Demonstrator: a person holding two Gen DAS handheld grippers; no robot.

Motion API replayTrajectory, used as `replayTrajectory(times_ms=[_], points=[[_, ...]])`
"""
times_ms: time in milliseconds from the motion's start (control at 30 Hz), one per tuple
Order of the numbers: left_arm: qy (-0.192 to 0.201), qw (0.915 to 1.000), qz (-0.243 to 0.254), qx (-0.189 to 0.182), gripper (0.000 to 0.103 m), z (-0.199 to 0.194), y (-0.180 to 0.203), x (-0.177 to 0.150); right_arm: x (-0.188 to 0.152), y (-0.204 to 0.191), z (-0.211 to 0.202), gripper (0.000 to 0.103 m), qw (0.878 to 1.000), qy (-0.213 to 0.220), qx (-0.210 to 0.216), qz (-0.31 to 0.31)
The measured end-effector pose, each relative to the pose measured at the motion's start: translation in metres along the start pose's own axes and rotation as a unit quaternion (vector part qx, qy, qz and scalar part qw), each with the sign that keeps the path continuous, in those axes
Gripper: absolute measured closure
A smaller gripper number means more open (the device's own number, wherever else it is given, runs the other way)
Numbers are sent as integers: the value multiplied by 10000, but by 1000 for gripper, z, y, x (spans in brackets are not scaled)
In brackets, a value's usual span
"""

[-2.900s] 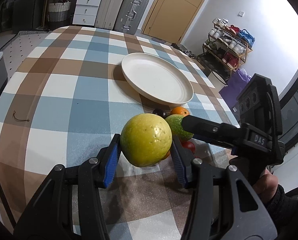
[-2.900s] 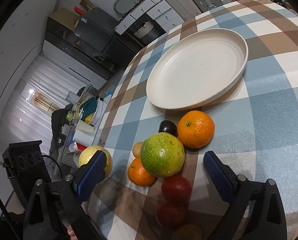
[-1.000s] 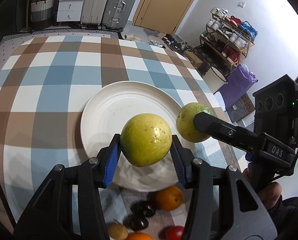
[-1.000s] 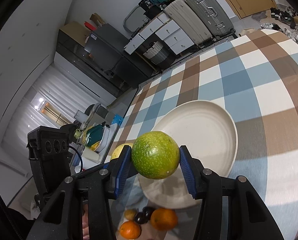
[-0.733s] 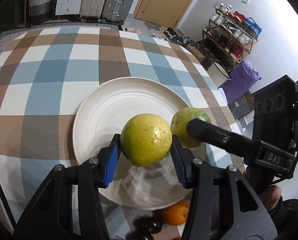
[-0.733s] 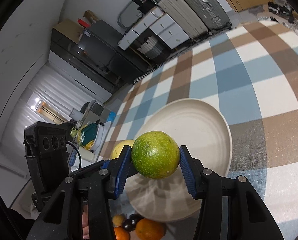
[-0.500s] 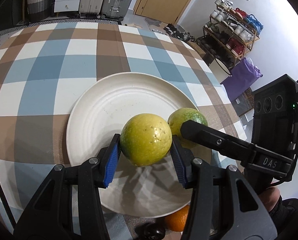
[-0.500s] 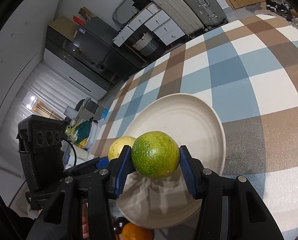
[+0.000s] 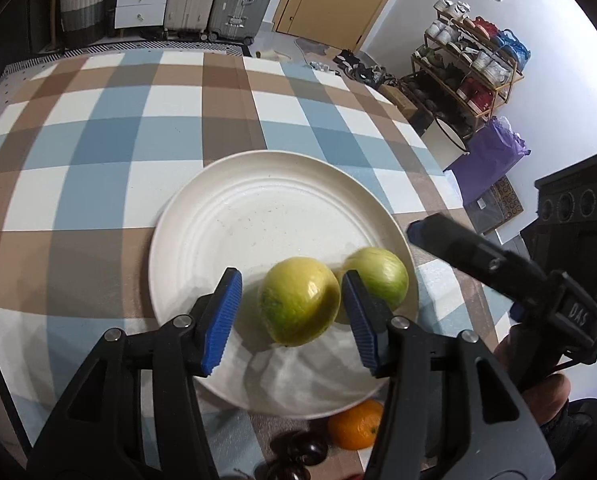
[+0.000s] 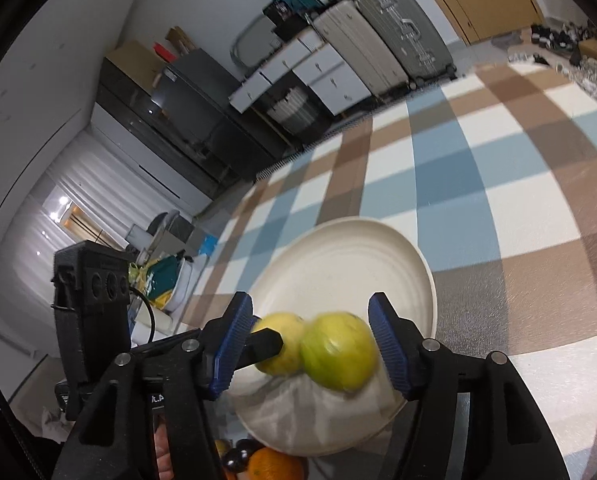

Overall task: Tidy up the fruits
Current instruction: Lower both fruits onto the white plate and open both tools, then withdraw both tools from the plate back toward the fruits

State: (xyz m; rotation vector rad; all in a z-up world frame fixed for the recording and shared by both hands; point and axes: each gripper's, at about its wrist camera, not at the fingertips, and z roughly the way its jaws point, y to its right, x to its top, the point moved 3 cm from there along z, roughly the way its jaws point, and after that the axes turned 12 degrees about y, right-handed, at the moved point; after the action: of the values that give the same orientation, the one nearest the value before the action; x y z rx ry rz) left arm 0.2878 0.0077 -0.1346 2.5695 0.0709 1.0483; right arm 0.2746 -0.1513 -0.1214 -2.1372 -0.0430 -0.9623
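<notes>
1. The left gripper (image 9: pixel 290 312) has just been opening; its blue pads stand clear of the yellow-green fruit (image 9: pixel 298 300) between them, gripping nothing.
2. The right gripper (image 10: pixel 318 348) has likewise just been opening, its pads apart from the green fruit (image 10: pixel 338 354).
3. Both fruits appear to sit side by side near the white plate's (image 9: pixel 258 208) near rim.
4. An orange (image 9: pixel 354 424) and dark fruits (image 9: pixel 298 450) lie on the checked tablecloth (image 9: pixel 98 140) just beside the plate.

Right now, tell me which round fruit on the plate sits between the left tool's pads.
The yellow fruit, between the blue pads of the left tool. The greener fruit lies beside it, nearer the plate rim.
</notes>
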Motion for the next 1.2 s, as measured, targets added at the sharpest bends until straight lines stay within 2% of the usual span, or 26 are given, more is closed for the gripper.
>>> replayTrajectory(times_ms=[333,500,733,900,1200], points=[[378,9991,62,185,52,-54,4,-9,9,-24,-42,37,9989,447,-9,-160],[627,9971,192,379,47,-82,6,-18,3,-33,-57,26,9979,552,-125,-324],[928,9915,386,822,35,-114,5,-33,-15,-48,-74,17,9946,569,-382,-781],[1028,9893,387,958,25,-129,4,-43,-26,-60,-84,13,9923,559,-387,-1035],[1094,9887,335,972,18,-156,3,-63,-40,-77,-107,2,9894,755,-329,-1196]])
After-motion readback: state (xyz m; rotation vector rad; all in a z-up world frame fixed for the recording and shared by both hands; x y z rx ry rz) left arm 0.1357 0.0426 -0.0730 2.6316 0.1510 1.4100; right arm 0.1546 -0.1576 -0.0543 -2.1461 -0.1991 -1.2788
